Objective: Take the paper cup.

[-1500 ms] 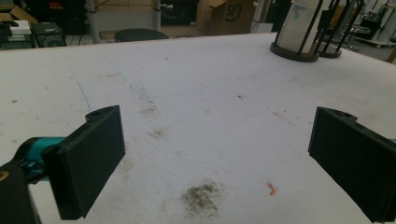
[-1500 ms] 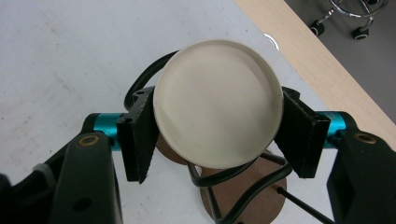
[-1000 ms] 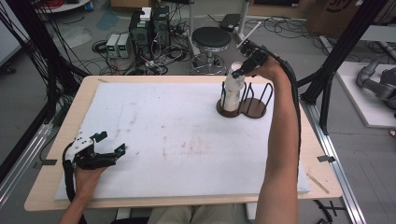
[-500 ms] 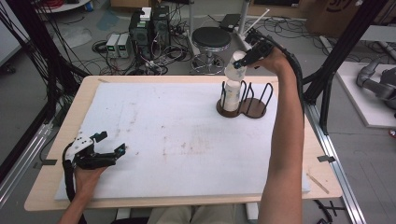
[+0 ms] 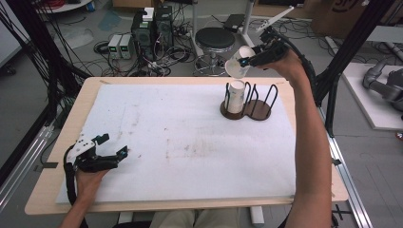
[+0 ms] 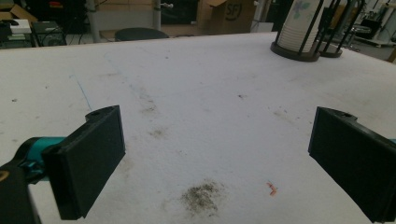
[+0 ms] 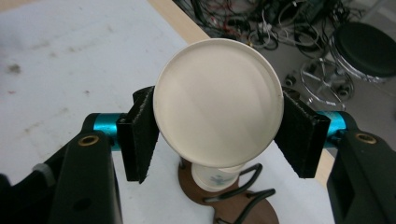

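Cup [image 7: 218, 122] lifted, between right claw [image 7: 218, 133] pads

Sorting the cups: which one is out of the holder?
The cup clamped in the right gripper, held above the stack in the holder.

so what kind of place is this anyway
Most likely a robotics lab or workshop. A white-covered table stands inside a black metal frame, the floor behind is strewn with cables and electronics boxes, and a black stool and a cardboard box stand nearby.

Grey floor [image 5: 85, 42], cables [image 5: 109, 47], stool [image 5: 216, 38]
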Demonstrator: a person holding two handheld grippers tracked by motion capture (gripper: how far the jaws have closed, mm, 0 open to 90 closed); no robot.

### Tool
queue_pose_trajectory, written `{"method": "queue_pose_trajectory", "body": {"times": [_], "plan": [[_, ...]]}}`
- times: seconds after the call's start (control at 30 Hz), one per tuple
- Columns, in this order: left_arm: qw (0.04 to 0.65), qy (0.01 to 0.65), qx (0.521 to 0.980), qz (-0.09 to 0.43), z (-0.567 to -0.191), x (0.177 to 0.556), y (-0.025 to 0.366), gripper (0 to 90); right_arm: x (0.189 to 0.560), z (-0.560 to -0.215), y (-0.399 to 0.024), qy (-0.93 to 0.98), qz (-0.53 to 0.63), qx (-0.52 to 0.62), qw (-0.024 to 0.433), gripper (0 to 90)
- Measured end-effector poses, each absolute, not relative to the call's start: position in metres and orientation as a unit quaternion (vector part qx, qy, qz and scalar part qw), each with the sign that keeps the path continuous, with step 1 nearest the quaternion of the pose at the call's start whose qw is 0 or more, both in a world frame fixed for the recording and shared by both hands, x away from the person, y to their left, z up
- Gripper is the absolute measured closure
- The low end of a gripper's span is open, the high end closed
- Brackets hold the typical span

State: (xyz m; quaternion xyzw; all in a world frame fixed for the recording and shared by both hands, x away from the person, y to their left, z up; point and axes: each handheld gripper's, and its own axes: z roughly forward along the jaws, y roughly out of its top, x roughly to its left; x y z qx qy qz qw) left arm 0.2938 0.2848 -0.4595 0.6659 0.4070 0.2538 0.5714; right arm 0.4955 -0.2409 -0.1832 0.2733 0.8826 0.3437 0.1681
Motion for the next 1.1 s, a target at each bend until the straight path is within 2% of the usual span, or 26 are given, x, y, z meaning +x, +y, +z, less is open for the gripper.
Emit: {"method": "queue_pose_trajectory", "body": {"times": [0.67,1.1], "plan": [[0.571,0.406,0.667,0.254,-0.459,0.294,0.285,3.8,0.428,-0.186,-0.244,0.839,0.469,0.212,0.18,36.5],[0.571,0.407,0.666,0.254,-0.459,0.294,0.285,3.8,0.394,-0.207,-0.242,0.823,0.505,0.195,0.171,36.5]]}}
